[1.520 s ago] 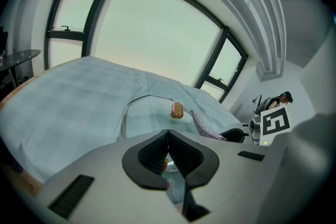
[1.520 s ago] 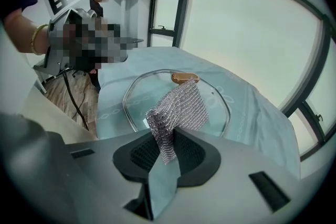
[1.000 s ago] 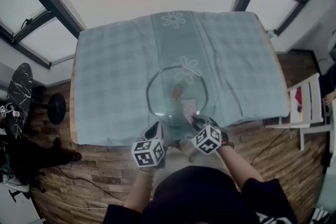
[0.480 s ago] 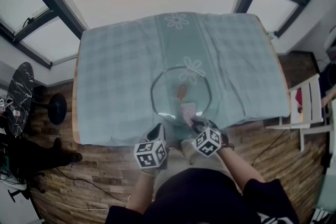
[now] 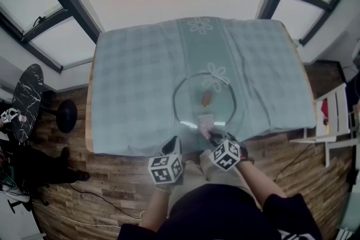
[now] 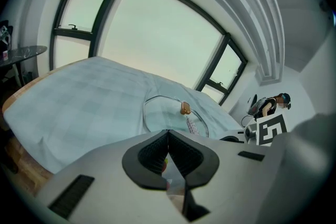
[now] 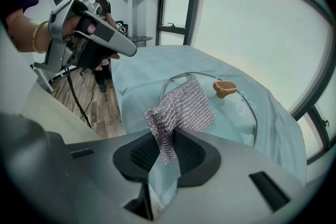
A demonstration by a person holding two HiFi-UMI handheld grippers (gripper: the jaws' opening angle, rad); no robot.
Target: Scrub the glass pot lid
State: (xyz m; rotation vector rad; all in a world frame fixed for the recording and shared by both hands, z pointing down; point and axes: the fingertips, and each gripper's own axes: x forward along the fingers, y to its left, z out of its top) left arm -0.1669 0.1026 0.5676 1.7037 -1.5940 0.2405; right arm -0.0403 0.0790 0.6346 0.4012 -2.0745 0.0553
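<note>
The round glass pot lid (image 5: 188, 93) with its brown knob (image 5: 206, 99) lies flat on the teal tablecloth near the table's front edge. My right gripper (image 5: 211, 135) is shut on a silver chainmail scrubber (image 5: 205, 121). The scrubber (image 7: 181, 109) hangs over the lid's near rim (image 7: 167, 83), short of the knob (image 7: 224, 87); whether it touches the glass I cannot tell. My left gripper (image 5: 174, 146) is shut with nothing in it, at the table's front edge left of the lid (image 6: 157, 115). It also shows at the upper left of the right gripper view, as the left gripper (image 7: 129, 50).
The tablecloth (image 5: 135, 87) covers the whole table and drapes over its edges. A white chair (image 5: 332, 118) stands right of the table and a dark marble-topped side table (image 5: 25, 99) to its left. Cables lie on the wooden floor (image 5: 101, 194). A person stands in the background (image 7: 102, 5).
Both grippers have drawn back slightly toward the table's front edge, still shut. The scrubber has slid from beside the knob to the lid's near rim. The head view has shifted.
</note>
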